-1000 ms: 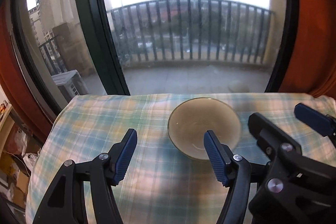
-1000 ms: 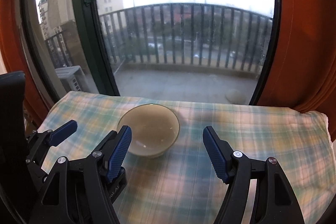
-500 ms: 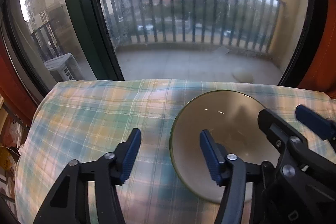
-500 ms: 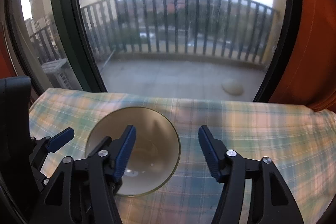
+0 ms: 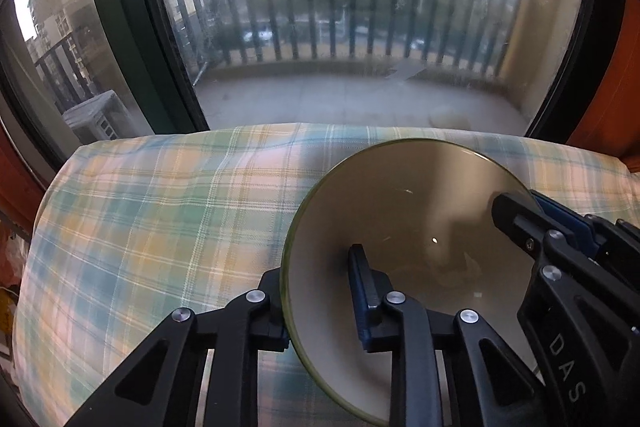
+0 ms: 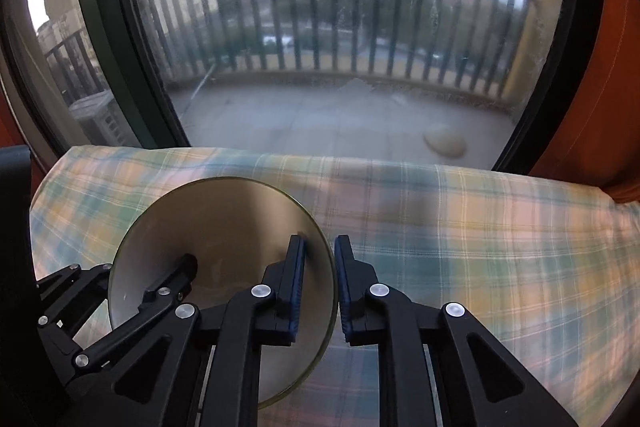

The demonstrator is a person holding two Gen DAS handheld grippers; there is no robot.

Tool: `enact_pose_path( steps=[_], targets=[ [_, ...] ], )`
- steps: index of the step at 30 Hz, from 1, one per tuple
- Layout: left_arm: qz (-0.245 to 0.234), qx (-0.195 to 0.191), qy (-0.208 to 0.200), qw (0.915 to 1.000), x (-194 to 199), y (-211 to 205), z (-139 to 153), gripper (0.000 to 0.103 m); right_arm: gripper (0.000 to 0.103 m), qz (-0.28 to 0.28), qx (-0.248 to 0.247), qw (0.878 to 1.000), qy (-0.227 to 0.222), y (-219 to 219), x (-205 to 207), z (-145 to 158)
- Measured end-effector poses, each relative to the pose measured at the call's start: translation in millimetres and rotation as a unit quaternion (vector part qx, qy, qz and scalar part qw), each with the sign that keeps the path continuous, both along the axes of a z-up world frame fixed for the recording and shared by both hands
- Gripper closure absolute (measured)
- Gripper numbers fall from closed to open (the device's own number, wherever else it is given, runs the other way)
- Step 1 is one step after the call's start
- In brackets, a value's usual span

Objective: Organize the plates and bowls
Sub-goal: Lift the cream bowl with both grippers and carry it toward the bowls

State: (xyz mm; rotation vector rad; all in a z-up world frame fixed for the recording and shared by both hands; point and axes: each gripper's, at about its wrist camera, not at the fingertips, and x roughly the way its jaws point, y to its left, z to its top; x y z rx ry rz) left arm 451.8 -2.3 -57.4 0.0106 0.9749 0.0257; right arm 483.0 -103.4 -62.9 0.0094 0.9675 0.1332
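Note:
A pale glass bowl (image 5: 420, 211) (image 6: 224, 227) with a greenish rim sits on the plaid cloth. In the left wrist view my left gripper (image 5: 316, 267) straddles the bowl's left rim, one finger inside and one outside; its jaws are closing and the pads press the wall. My right gripper (image 6: 320, 241) straddles the right rim the same way, its jaws closing, with the thin wall pinched between the blue pads. Each view also catches the other tool: the right gripper (image 5: 520, 203) at the bowl's far side, the left gripper (image 6: 132, 267) at lower left.
The plaid cloth (image 5: 160, 207) (image 6: 480, 227) covers a table that ends at a large window (image 5: 340, 27) with a dark green frame. Orange curtains (image 6: 600, 87) hang at both sides. Outside lies a balcony with a railing.
Both grippers came down and forward onto the bowl and went from wide open to pinching opposite sides of its rim. The bowl now looks much larger in both views.

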Motion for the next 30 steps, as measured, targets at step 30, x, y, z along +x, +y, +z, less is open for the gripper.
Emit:
enact_pose_path(
  steps=[30],
  targets=[
    [0.002, -0.024, -0.028, 0.9993, -56, 5, 57, 0.080, 0.084, 0.015, 0.000, 1.000, -0.017, -3, -51, 62]
  ],
)
